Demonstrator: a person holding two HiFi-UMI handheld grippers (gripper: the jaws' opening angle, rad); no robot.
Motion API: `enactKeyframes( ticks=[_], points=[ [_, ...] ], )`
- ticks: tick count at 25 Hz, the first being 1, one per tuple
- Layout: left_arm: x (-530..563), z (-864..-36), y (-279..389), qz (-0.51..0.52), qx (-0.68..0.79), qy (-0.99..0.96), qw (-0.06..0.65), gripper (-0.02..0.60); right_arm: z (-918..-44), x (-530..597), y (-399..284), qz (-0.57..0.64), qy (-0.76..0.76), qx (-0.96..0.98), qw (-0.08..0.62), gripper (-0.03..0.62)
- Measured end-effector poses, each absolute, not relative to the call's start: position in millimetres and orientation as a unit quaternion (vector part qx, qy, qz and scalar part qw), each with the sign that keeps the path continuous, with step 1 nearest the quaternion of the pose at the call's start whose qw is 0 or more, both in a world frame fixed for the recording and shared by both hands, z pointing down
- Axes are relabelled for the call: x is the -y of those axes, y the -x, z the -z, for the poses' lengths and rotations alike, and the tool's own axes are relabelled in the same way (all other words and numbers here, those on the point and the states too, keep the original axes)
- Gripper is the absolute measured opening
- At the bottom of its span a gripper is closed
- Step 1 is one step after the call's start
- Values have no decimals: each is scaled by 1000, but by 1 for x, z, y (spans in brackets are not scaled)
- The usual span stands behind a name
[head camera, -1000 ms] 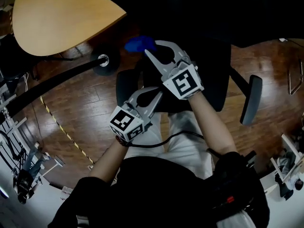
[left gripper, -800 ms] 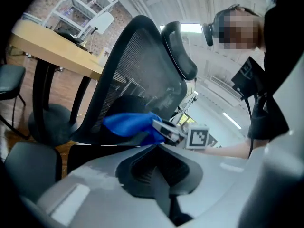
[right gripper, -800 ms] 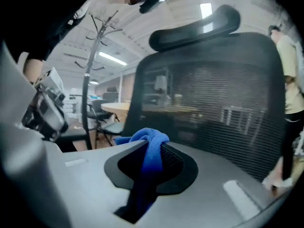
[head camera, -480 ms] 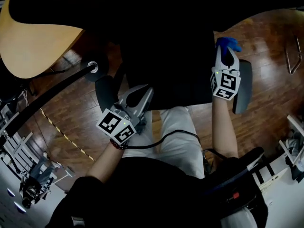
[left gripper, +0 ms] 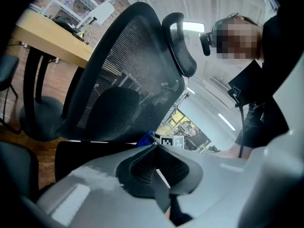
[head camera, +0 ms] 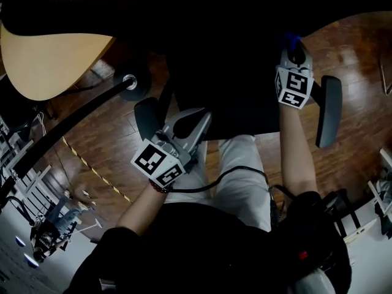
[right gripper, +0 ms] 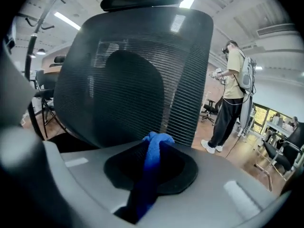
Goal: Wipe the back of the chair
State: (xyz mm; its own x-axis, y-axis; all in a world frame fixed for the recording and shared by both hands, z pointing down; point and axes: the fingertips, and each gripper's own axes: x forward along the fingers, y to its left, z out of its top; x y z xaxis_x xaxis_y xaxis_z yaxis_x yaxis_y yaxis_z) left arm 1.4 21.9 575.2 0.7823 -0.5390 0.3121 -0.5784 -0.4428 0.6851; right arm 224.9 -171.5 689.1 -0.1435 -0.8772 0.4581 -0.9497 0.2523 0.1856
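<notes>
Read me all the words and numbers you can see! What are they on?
No words or numbers can be read.
The cubes on the left gripper and right gripper carry black-and-white square patterns, not letters.
Anything in the distant yellow area is too blurred.

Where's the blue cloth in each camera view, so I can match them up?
Head view: the blue cloth shows at upper right, peeking past the tips of the right tool.
Left gripper view: a small blue scrap at lower centre, just beyond the left tool.
Right gripper view: bottom centre, pinched between the right tool's jaws.
Shared landmark: the black mesh chair back.
</notes>
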Motion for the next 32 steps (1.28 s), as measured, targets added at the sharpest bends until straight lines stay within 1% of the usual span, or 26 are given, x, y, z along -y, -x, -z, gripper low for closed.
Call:
enactKeyframes(
  ticks=[3,10,12,14,16,21,24,26,28,30,32],
  points=[
    [-21,-571,7,-14,332,-850,409,6,-687,170,-191,-59,-575,779,244,48],
    [-24,-562,33,15,341,-840,421,6,-688,154,-64,-23,-464,851,243,48],
    [-28,-563,41,16,345,-838,423,6,-693,146,-32,-37,-446,864,231,48],
    [-35,-569,46,8,347,-835,427,6,-701,137,-4,-79,-434,872,211,48],
    [-45,-572,46,7,344,-831,438,6,-708,123,34,-95,-402,886,210,48],
    [-50,-561,46,38,345,-824,447,6,-711,90,126,-78,-304,922,224,48],
    [-52,-566,52,47,353,-817,454,6,-707,79,172,-72,-258,940,210,48],
    [-50,-568,54,50,361,-814,452,6,-698,79,179,-81,-249,946,190,48],
    [-46,-567,54,45,366,-817,444,6,-686,83,162,-93,-260,945,173,48],
    [-43,-567,54,23,372,-824,427,6,-676,85,124,-96,-279,940,171,48],
    [-41,-577,58,-8,382,-830,407,6,-677,86,69,-101,-311,925,192,48]
  ],
)
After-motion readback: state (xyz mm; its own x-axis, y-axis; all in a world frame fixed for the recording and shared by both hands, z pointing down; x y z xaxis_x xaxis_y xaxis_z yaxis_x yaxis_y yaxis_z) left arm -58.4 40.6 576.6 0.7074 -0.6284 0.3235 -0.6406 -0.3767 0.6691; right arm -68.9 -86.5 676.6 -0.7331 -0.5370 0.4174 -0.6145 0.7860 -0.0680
